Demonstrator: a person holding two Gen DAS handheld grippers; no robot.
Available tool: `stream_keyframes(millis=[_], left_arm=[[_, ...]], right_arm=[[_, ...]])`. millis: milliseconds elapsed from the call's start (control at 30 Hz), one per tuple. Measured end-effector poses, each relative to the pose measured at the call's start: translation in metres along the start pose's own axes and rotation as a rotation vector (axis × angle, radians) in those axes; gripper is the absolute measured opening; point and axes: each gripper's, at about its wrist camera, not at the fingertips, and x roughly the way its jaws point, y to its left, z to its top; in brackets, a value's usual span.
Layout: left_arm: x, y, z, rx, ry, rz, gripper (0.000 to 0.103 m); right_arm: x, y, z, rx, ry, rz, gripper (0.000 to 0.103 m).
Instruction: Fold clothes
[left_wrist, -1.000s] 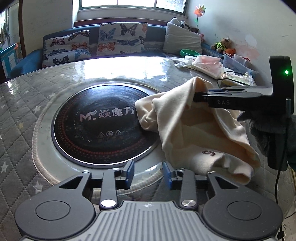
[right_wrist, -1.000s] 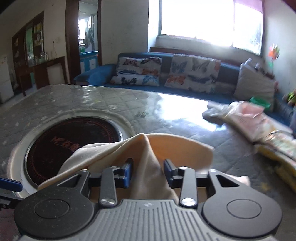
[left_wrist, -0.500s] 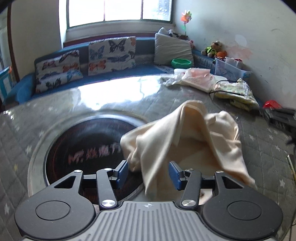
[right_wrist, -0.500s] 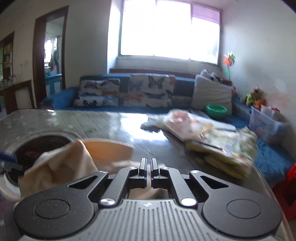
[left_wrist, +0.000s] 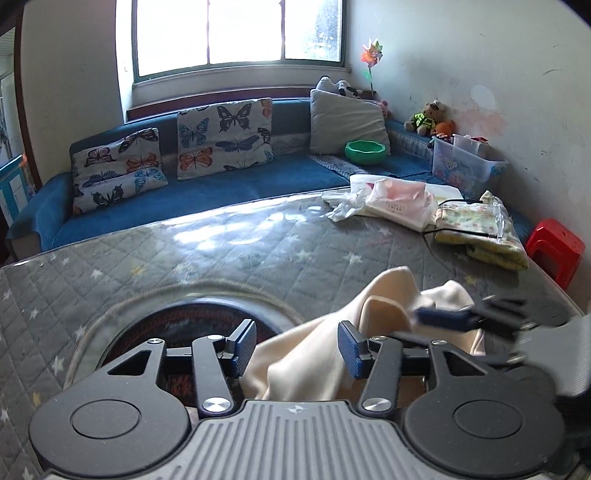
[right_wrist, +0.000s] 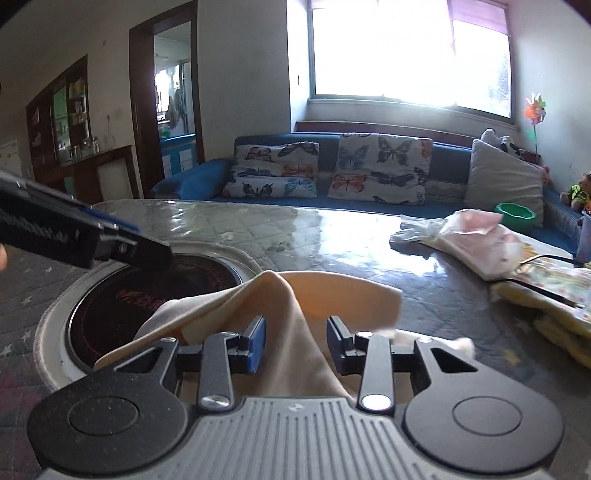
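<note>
Cream garment (left_wrist: 317, 354) bunched, both grippers' fingers (right_wrist: 255, 339) spread

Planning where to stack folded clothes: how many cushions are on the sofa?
3: butterfly cushion at the sofa's left end, butterfly cushion mid-sofa, grey cushion toward the right corner. More may be hidden behind the grey one.

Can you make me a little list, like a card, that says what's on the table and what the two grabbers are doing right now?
cloth: cream cloth, bunched up on the table
table: grey quilted cover with stars
black circle: round dark plate set in the table, the cloth partly over it
left gripper: open, fingers either side of a fold
right gripper: open, cloth between the fingers
far side: bagged clothes
</note>
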Motion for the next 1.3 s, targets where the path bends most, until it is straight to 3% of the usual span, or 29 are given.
stream_keyframes(millis=[67,100,233,467,667,733,867,1067,1167,1233,1300], left_arm=[[0.007,-0.002,0.007,0.007,0.01,-0.011,0.053],[0.011,-0.003,0.01,0.01,0.017,-0.016,0.053],[0.027,-0.009,0.021,0.039,0.033,-0.039,0.056],[0.049,-0.032,0.019,0.112,0.072,-0.119,0.064],[0.067,-0.049,0.012,0.16,0.102,-0.133,0.067],[0.072,-0.054,0.013,0.171,0.101,-0.121,0.067],[0.078,-0.054,0.017,0.153,0.086,-0.129,0.067],[0.095,-0.057,0.025,0.139,0.109,-0.139,0.066],[0.108,-0.052,0.027,0.089,0.15,-0.178,0.055],[0.115,-0.047,0.027,0.054,0.18,-0.202,0.025],[0.114,-0.04,0.026,0.035,0.173,-0.199,0.012]], right_arm=[[0.006,0.0,-0.001,0.005,0.008,-0.006,0.026],[0.007,-0.001,-0.002,0.008,0.008,-0.015,0.01],[-0.009,-0.009,-0.009,0.033,-0.024,-0.052,0.004],[-0.059,-0.029,-0.023,0.045,-0.084,-0.144,0.004],[-0.103,-0.068,-0.041,0.152,-0.133,-0.342,0.004],[-0.113,-0.082,-0.048,0.176,-0.102,-0.391,0.004],[-0.124,-0.09,-0.06,0.184,-0.06,-0.355,0.009],[-0.108,-0.069,-0.05,0.18,-0.073,-0.222,0.023],[-0.096,-0.055,-0.041,0.155,-0.076,-0.158,0.031],[-0.086,-0.047,-0.035,0.122,-0.068,-0.124,0.04],[-0.076,-0.042,-0.031,0.089,-0.054,-0.114,0.04]])
